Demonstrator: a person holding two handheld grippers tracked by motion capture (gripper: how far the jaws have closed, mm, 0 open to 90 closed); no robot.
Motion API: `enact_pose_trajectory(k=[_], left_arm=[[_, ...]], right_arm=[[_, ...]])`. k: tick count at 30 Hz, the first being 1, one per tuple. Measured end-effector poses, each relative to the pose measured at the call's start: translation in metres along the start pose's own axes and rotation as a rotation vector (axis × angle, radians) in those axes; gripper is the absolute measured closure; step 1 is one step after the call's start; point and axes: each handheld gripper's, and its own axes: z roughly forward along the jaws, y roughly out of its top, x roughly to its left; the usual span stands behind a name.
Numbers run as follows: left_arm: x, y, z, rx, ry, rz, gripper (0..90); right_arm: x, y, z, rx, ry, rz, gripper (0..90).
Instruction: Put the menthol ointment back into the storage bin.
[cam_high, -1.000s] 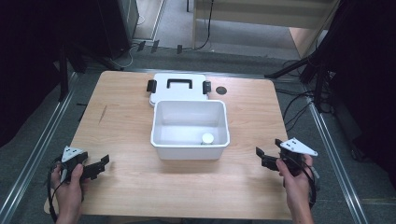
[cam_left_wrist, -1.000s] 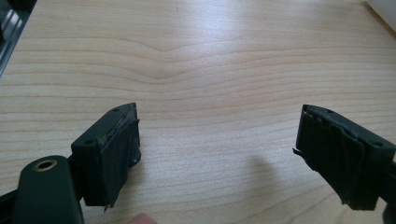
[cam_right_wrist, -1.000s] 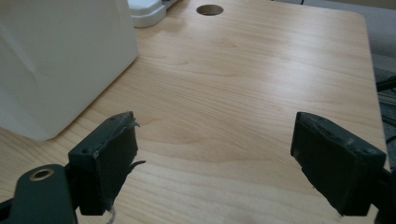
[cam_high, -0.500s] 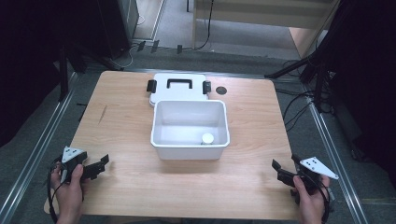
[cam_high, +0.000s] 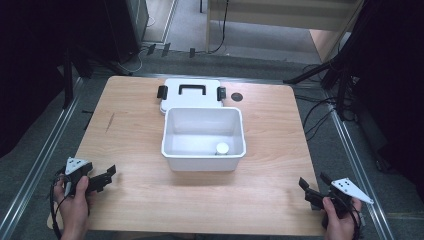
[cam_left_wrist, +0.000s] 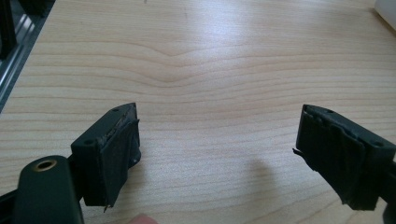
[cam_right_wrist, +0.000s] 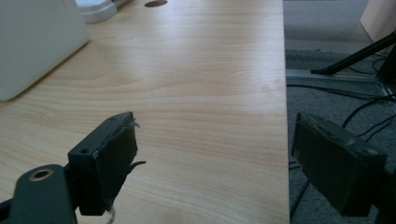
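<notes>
A white open box (cam_high: 176, 148) stands at the middle of the wooden table (cam_high: 270, 140), with a small white round object (cam_high: 222, 148) on its floor near the front right. Its white lid (cam_high: 175, 96), with a black handle and two black clasps, lies flat behind it. My left gripper (cam_high: 111, 174) rests open at the table's front left corner, held by a hand; its jaws stand wide apart over bare wood (cam_left_wrist: 215, 126). My right gripper (cam_high: 312, 183) is open at the front right corner, at the table's right edge. The box's wall (cam_right_wrist: 32, 42) shows at upper left in the right gripper view.
A dark round hole (cam_high: 237, 96) sits in the tabletop right of the lid. Metal rails (cam_high: 45, 155) run along both sides of the table. Cables and black stand legs (cam_high: 325, 95) lie on the grey floor to the right and behind.
My right gripper has drawn back toward the front right corner of the table and slightly outward. The left gripper has stayed where it was.
</notes>
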Motion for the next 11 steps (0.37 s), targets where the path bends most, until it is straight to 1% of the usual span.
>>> enact_pose_trajectory(k=[1, 2, 5, 6, 11], left_arm=[[0.0007, -0.0001, -0.0002, -0.002, -0.001, -0.003, 14.3], [0.0011, -0.0001, -0.0003, -0.002, -0.002, -0.005, 14.3], [0.0018, -0.0001, -0.0005, -0.003, -0.006, -0.010, 14.3], [0.0018, -0.0002, -0.0005, -0.005, -0.004, -0.012, 14.3], [0.0007, 0.0000, 0.0002, -0.005, 0.005, -0.012, 14.3]], right_arm=[[0.0035, 0.0003, 0.0016, 0.015, -0.012, -0.023, 15.0], [0.0040, 0.0005, 0.0024, 0.016, -0.015, -0.036, 14.9], [0.0065, 0.0009, 0.0036, 0.014, -0.007, -0.035, 14.9], [0.0082, 0.0011, 0.0043, 0.006, 0.008, -0.035, 14.9], [0.0095, 0.0011, 0.0047, 0.003, -0.006, -0.050, 14.9]])
